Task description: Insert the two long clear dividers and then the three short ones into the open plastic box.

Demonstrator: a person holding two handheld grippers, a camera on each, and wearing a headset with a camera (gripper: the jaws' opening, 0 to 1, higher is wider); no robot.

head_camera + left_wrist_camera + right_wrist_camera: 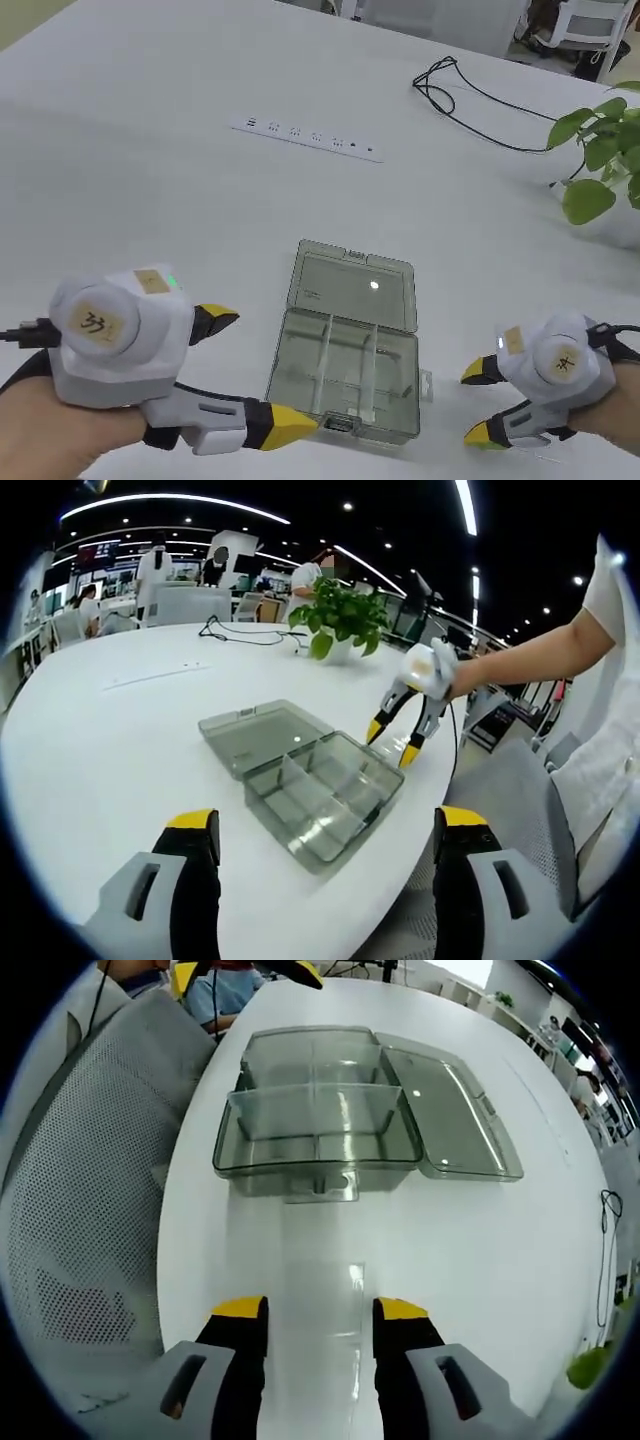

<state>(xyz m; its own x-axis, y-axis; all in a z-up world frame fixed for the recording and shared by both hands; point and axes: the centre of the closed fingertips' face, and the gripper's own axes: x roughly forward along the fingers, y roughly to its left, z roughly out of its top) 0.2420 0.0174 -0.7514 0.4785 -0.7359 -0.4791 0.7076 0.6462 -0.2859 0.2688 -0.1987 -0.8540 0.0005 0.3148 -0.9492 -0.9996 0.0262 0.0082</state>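
Open box (283,372) sits on the table (150,150) between both grippers, lid (355,285) flipped back away from the person. Two clear dividers (325,360) stand inside, running hinge to latch, likely the long pair, so I'd call step one done. No cross pieces seen in the box; three short ones look left to do. Left gripper (265,368) is at the box's near-left corner, jaws spread wide, nothing held. Right gripper (472,405) is near the box's right side, jaws parted, nothing held. Faint clear strip (355,1295) on the table just ahead of the right jaws, maybe a short divider, can't tell for sure
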